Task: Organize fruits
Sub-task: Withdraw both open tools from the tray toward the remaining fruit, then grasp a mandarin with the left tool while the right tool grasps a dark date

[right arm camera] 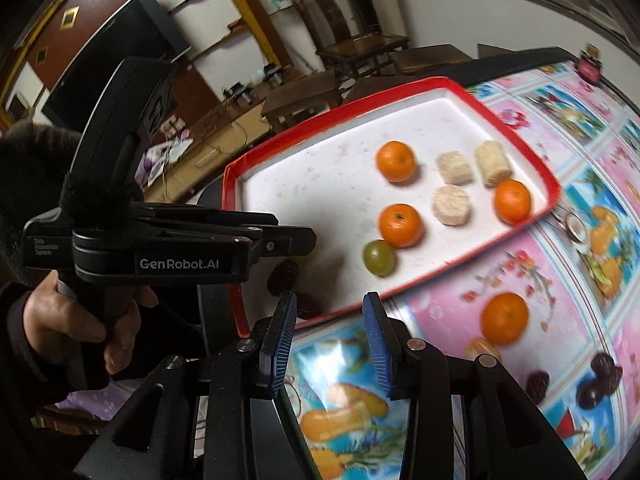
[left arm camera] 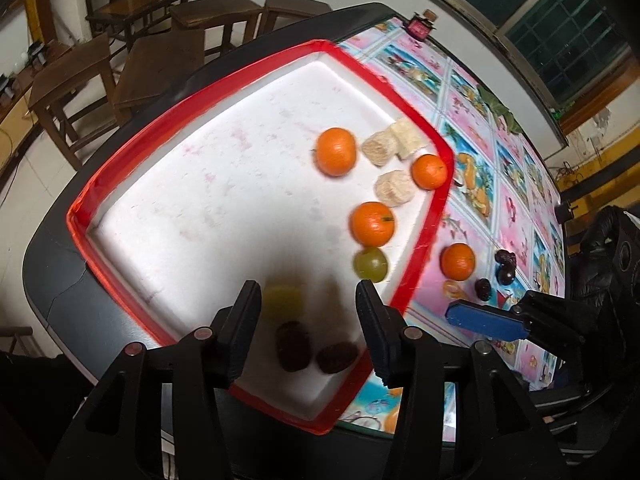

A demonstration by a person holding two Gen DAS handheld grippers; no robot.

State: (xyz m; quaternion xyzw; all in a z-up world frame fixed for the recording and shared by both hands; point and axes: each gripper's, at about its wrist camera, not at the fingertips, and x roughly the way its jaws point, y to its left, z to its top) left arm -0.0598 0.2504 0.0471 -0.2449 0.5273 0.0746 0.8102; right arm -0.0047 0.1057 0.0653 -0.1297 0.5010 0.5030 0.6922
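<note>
I judge sorting about two-thirds done: three oranges, a green grape and two dates sit in the red-rimmed tray, one orange and dark fruits remain on the tablecloth beside its edge; left gripper and right gripper both spread, empty.

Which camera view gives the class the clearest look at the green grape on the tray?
The right wrist view shows the green grape best: it sits unobstructed on the white tray, touching an orange. The left wrist view shows the same grape too, but more blurred and in shadow, just above the open left gripper.
</note>
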